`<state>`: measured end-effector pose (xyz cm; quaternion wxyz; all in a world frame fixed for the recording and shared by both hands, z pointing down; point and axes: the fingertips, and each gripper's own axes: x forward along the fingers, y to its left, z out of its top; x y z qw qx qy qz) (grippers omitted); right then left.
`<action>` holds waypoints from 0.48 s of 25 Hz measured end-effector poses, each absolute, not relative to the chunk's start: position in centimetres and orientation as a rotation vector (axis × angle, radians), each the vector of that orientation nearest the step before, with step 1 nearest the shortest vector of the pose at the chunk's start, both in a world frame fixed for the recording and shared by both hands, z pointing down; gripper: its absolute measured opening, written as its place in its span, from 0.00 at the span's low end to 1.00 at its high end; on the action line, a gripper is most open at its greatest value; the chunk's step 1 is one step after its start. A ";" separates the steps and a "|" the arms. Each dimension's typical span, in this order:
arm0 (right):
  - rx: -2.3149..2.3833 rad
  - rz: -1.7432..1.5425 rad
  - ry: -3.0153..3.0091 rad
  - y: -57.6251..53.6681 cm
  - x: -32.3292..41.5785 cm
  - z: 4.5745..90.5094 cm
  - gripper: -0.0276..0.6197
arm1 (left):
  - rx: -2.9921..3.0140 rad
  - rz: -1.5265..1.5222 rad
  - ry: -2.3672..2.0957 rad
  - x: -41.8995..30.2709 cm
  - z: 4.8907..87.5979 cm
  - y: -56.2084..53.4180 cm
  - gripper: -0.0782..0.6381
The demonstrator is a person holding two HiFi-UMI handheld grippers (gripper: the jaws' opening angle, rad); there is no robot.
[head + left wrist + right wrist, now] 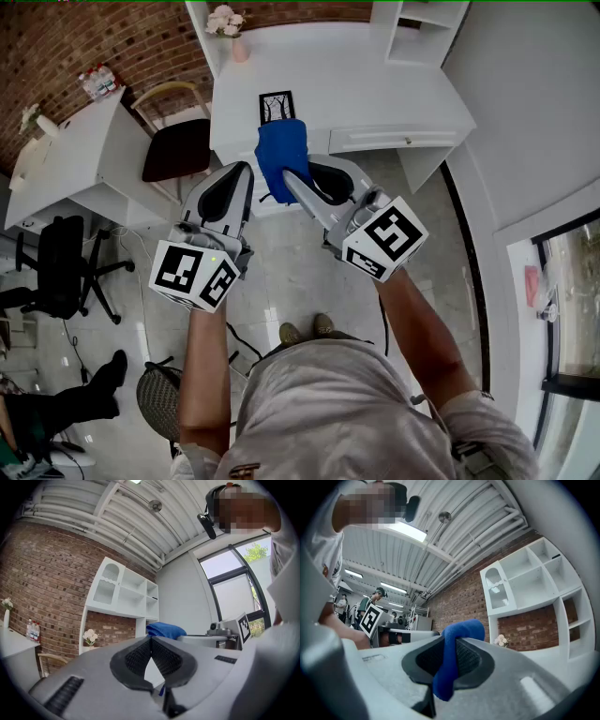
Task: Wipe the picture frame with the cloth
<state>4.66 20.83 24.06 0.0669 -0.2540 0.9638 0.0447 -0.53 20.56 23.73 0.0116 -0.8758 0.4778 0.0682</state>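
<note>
A small black picture frame (pixel 277 106) stands on the white desk (pixel 375 84) ahead of me. My right gripper (pixel 289 176) is shut on a blue cloth (pixel 282 155), which hangs in front of the frame's lower part and drapes between the jaws (pixel 451 660). My left gripper (pixel 246 169) sits beside it to the left, shut with nothing between its pads (pixel 151 644). In the left gripper view the cloth (pixel 165 630) shows to the right. Both grippers are held in the air short of the desk.
A vase of pale flowers (pixel 228 26) stands at the desk's back left. A chair (pixel 176 141) is tucked to the left of the desk, next to a second white table (pixel 66 159). A black office chair (pixel 61 267) stands further left. White shelving (pixel 417 23) rises at the back.
</note>
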 end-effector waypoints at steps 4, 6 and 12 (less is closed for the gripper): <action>-0.753 0.138 2.905 20.8 5.3 24.1 0.12 | -2.724 0.209 1.497 0.0 23.9 20.5 0.11; -0.738 0.135 2.902 20.8 5.7 24.1 0.12 | -2.721 0.210 1.510 0.5 23.8 20.4 0.11; -0.713 0.128 2.903 20.0 7.4 24.1 0.12 | -2.702 0.205 1.555 1.7 23.9 19.4 0.11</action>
